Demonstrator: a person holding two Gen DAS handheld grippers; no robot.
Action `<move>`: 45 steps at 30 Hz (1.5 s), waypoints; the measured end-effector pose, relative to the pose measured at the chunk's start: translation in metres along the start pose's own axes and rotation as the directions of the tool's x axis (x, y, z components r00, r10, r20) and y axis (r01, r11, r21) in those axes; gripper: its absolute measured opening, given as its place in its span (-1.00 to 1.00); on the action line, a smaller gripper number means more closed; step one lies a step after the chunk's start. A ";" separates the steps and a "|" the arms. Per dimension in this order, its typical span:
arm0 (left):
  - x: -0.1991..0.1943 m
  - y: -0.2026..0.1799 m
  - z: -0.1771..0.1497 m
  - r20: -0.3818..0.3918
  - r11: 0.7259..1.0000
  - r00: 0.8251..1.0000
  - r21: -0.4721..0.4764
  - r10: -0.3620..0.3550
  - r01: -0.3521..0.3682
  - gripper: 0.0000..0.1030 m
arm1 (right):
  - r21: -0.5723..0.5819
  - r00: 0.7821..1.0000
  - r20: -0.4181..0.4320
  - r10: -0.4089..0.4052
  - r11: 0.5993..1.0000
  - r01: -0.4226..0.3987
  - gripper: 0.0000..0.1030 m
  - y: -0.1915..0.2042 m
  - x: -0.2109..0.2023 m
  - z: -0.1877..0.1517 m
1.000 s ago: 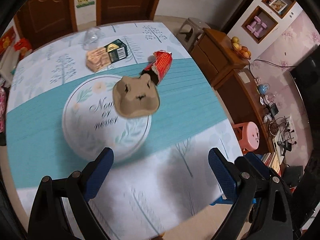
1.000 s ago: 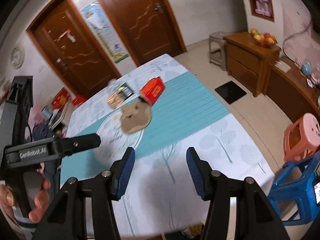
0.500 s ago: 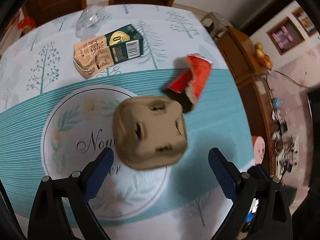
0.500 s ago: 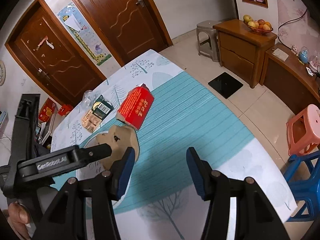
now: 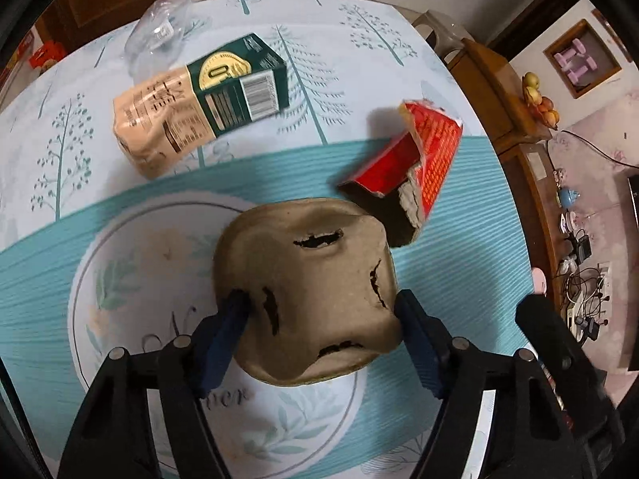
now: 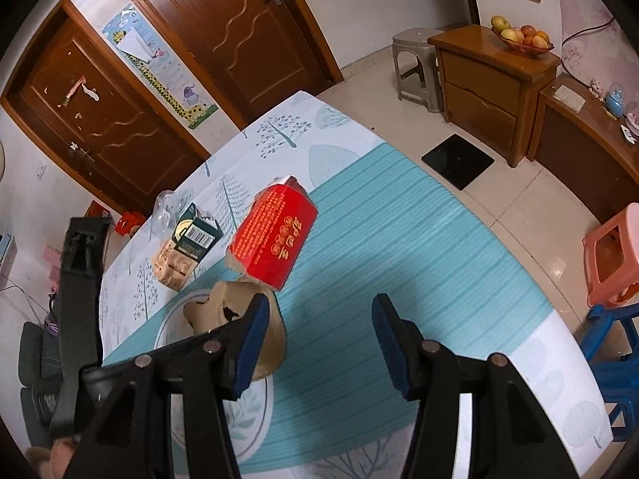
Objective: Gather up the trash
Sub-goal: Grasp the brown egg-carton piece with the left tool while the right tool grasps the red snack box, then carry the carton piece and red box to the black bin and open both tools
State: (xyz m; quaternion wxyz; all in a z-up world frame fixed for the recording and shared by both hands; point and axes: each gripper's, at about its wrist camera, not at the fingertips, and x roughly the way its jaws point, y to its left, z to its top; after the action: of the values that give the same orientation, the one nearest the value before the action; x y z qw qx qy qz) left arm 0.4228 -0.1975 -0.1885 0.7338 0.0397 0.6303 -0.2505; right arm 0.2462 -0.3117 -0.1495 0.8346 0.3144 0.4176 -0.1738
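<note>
We have our left gripper (image 5: 321,311) set around the brown pulp cup tray (image 5: 307,291), which lies upside down on the round white plate (image 5: 120,279) in the middle of the table (image 5: 359,40). The blue pads (image 5: 225,331) sit against the tray's two sides, the left one pressing into a dent in the pulp, so we judge this to be the grasping step; whether the squeeze is already firm enough to lift, we cannot tell.

Our right gripper (image 6: 315,339) hovers above the teal stripe of the tablecloth, just beside the tray, with its fingers spread wide and nothing between them.

More trash waits beyond the plate: a torn red carton (image 5: 423,163) lies almost touching the tray's far edge, a crumpled green and tan drink carton (image 5: 199,103) lies further back, and a crushed clear plastic bottle (image 5: 159,32) lies behind that, near the table's far edge.

The next move, as we see it, calls for a straight lift so the tray clears the plate without dragging it. The pulp is soft and already cracked, so a gentle, even squeeze seems wise. The free right gripper looks best placed for the red carton.
</note>
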 end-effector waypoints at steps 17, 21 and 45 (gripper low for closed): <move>-0.065 0.072 -0.013 0.130 0.991 0.991 -0.134 -0.006 0.024 0.37 | 0.089 0.996 -0.082 -0.032 0.995 0.039 0.44 0.046 0.086 0.047; -0.083 0.082 -0.009 0.176 0.987 0.984 -0.155 -0.002 0.030 0.37 | 0.038 0.989 -0.106 -0.102 0.994 0.107 0.38 0.050 0.101 0.044; -0.134 -0.024 -0.171 0.111 0.995 0.994 0.097 -0.013 0.002 0.37 | -0.064 0.993 -0.043 0.112 0.991 -0.115 -0.45 -0.036 -0.116 -0.122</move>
State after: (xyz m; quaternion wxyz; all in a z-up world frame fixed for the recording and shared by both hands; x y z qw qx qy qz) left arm 0.2474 -0.1117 -0.0902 0.7641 0.0587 0.5755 -0.2855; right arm 0.0859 -0.2534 -0.1246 0.8447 0.3132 0.4210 -0.1059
